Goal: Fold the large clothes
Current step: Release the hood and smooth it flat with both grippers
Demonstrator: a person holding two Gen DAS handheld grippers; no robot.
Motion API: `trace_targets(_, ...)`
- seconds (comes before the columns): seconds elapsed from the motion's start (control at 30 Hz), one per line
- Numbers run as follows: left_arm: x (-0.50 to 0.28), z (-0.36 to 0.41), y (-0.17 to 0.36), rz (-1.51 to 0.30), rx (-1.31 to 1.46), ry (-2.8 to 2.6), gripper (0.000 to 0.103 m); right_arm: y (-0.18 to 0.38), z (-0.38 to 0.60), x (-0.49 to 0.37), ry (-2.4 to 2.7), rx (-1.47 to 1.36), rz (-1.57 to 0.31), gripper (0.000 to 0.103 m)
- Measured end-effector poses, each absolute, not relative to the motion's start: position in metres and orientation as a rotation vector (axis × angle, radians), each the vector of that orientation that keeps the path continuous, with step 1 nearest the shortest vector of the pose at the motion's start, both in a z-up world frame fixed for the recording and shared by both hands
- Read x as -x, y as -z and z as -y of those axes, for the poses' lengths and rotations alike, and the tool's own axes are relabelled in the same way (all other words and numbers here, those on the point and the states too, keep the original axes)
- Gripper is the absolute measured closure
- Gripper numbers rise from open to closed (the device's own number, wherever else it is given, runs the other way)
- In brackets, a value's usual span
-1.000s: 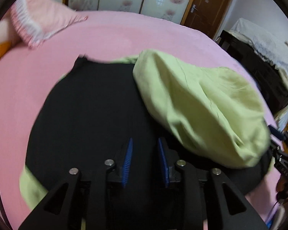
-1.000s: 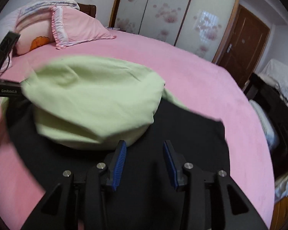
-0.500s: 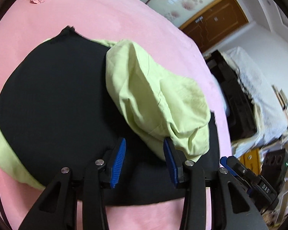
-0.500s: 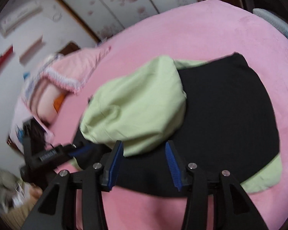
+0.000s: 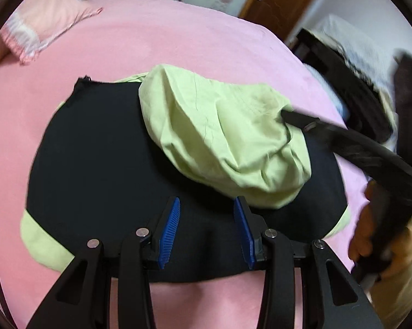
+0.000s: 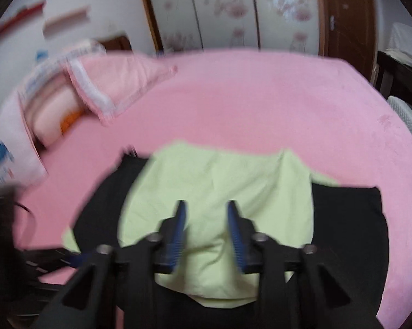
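While the left tongs hover spread over black cloth, only their view shows the hand gripping the right tongs. Those jaws have just been closing around green cloth; whether they pinch it is unclear.

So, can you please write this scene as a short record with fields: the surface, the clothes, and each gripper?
surface: bed with pink sheet, pink pillow at its far side
black garment: spread flat on the sheet
green cloth: bunched on top of the black garment; green edges also show from under it
left gripper: above the black garment, jaws just opened wider, nothing between them
right gripper: at the green cloth, jaws just closing, cloth in the gap; grip unclear, picture blurred
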State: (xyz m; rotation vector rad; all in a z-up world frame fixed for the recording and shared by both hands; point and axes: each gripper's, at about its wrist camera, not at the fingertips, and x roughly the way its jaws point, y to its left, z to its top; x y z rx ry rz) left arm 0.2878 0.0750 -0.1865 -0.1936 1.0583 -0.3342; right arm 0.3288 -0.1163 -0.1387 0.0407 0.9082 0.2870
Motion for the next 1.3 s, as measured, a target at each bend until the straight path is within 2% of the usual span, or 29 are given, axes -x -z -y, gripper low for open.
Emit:
trace_targets(0.2,-0.303,-0.069,0.168,-0.934,0.218,0.331,0.060,0.209,0.121,-0.307,-0.284,-0.039,-1.056,0.087)
trace_targets(0.27,-0.314,-0.060,0.171,-0.916,0.245,0.318,0.060,0.218,0.125,-0.298,-0.281,-0.051,-1.045,0.087)
trace_targets(0.47,-0.348,-0.033,0.209,-0.955,0.238,0.217,0.060,0.225,0.132,-0.292,-0.266,-0.127,-1.007,0.087)
trace_targets(0.63,-0.346,-0.034,0.250,-1.017,0.211,0.173,0.061,0.233,0.131,-0.281,-0.279,-0.089,-0.981,0.087)
trace_targets(0.9,-0.339,-0.029,0.252,-0.983,0.127,0.190,0.061,0.234,0.130,-0.274,-0.274,-0.074,-0.955,0.087)
trace_targets(1.0,-0.331,-0.028,0.239,-0.982,0.119,0.203,0.058,0.231,0.126,-0.274,-0.268,-0.041,-0.963,0.087)
trace_targets(1.03,-0.328,-0.027,0.234,-0.980,0.119,0.210,0.054,0.229,0.126,-0.274,-0.268,-0.033,-0.967,0.087)
trace_targets(1.1,-0.325,-0.028,0.224,-0.973,0.121,0.217,0.038,0.222,0.127,-0.274,-0.266,-0.025,-0.975,0.087)
trace_targets(1.13,-0.323,-0.028,0.220,-0.969,0.122,0.210,0.019,0.217,0.127,-0.273,-0.264,-0.024,-0.975,0.087)
trace_targets(1.17,-0.320,-0.029,0.213,-0.957,0.126,0.199,0.014,0.212,0.128,-0.272,-0.265,-0.024,-0.971,0.087)
trace_targets(1.3,-0.306,-0.030,0.185,-0.913,0.122,0.207,0.014,0.189,0.130,-0.264,-0.284,-0.038,-0.957,0.087)
